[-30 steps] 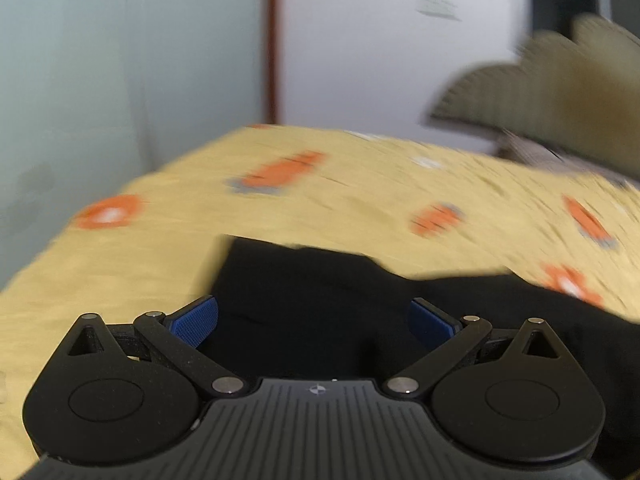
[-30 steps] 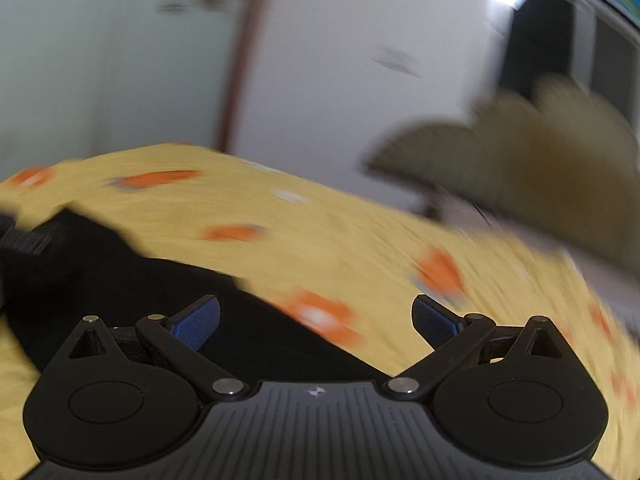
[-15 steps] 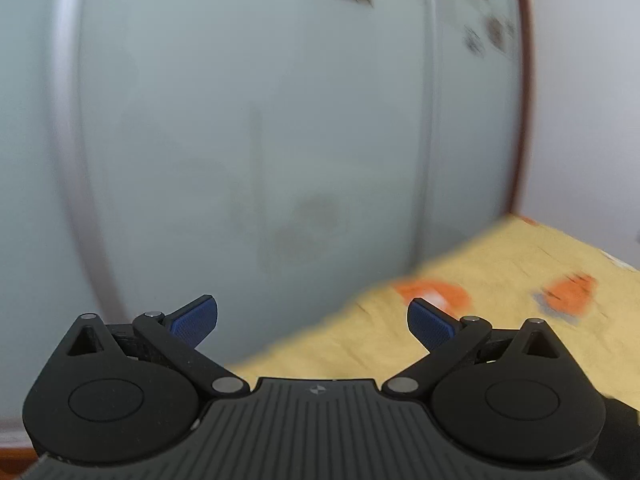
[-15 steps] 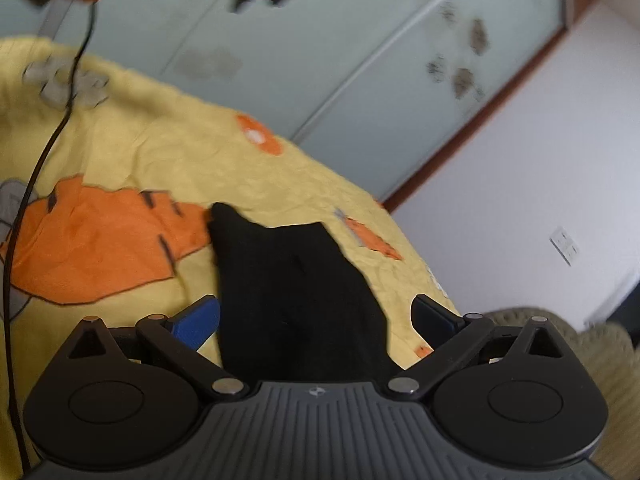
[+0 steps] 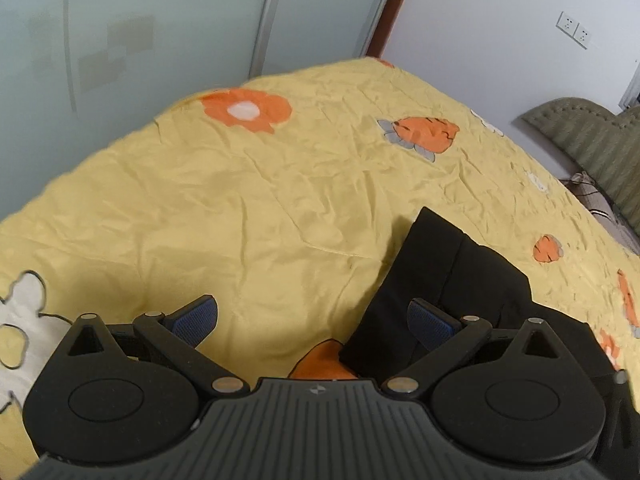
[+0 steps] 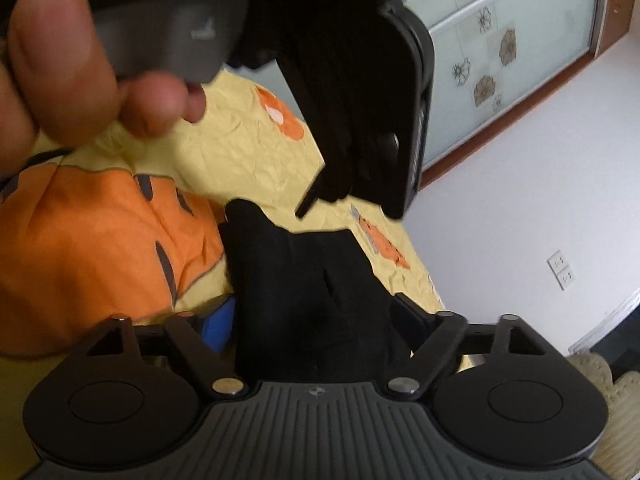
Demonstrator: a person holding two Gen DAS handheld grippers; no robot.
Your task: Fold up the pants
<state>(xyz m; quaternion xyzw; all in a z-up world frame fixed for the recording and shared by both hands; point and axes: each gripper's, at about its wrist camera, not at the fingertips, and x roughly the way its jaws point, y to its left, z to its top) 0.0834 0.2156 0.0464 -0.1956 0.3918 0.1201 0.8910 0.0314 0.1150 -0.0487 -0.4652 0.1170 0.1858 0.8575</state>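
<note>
- Between the spread fingers of the right gripper [image 6: 312,320] lie the black pants [image 6: 304,280], a narrow folded stack; both pads stand clear of the cloth, so nothing is pinched.
- Just ahead of the left gripper [image 5: 312,316], also wide open and empty, the pants [image 5: 448,272] sit off toward its right finger, flat on the yellow bedsheet [image 5: 240,200].
- Judging by that neat layered edge, the fold looks largely done and both tools are let go.
- Farther out from the right gripper, a hand [image 6: 60,68] grips the other tool, looming close.
- Beyond, frosted sliding doors [image 5: 140,32] and a padded headboard [image 5: 592,136]; no containers anywhere.
</note>
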